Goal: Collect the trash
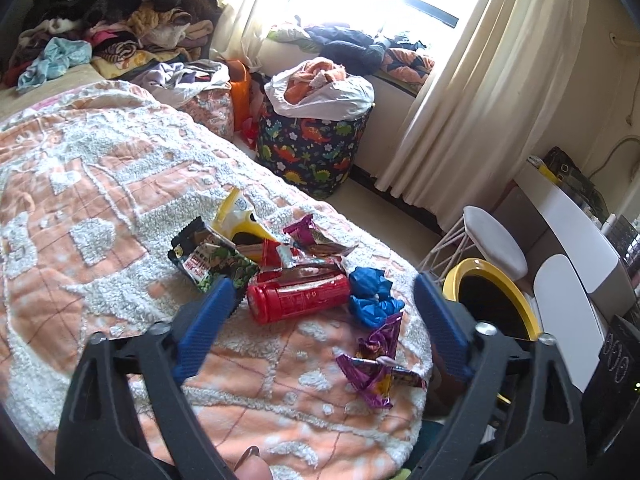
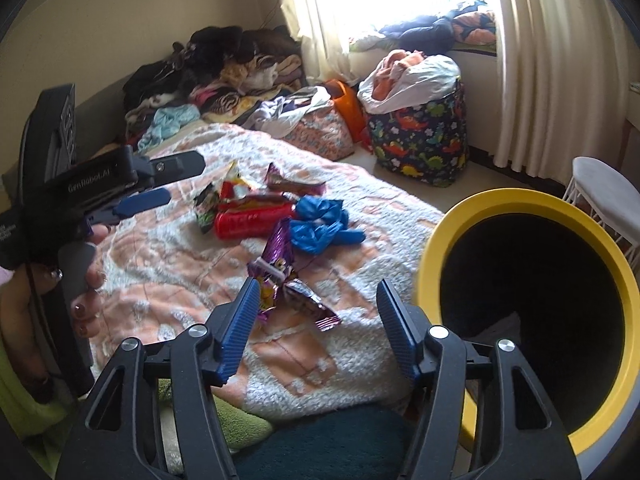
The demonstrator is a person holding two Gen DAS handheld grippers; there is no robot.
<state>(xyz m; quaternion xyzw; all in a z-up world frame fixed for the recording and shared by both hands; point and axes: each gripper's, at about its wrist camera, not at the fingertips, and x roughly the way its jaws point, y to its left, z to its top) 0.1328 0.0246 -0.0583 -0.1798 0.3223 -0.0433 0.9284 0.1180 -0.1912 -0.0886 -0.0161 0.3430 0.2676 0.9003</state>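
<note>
So the trash pile sits on the bed [image 1: 100, 184]: red can [image 1: 298, 298], blue bag [image 1: 372, 294], purple wrapper [image 2: 280, 276]. Left gripper [image 1: 322, 294] and right gripper [image 2: 318, 300] both have jaws apart, holding nothing. Yellow-rimmed bin [image 2: 532, 204] stands beside the bed.

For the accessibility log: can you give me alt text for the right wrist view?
Open right gripper hangs over a purple snack wrapper on an orange-and-white bedspread, beside a yellow-rimmed bin. Beyond lie a red can, blue crumpled plastic and more wrappers; the left gripper reaches in from the left.
</note>
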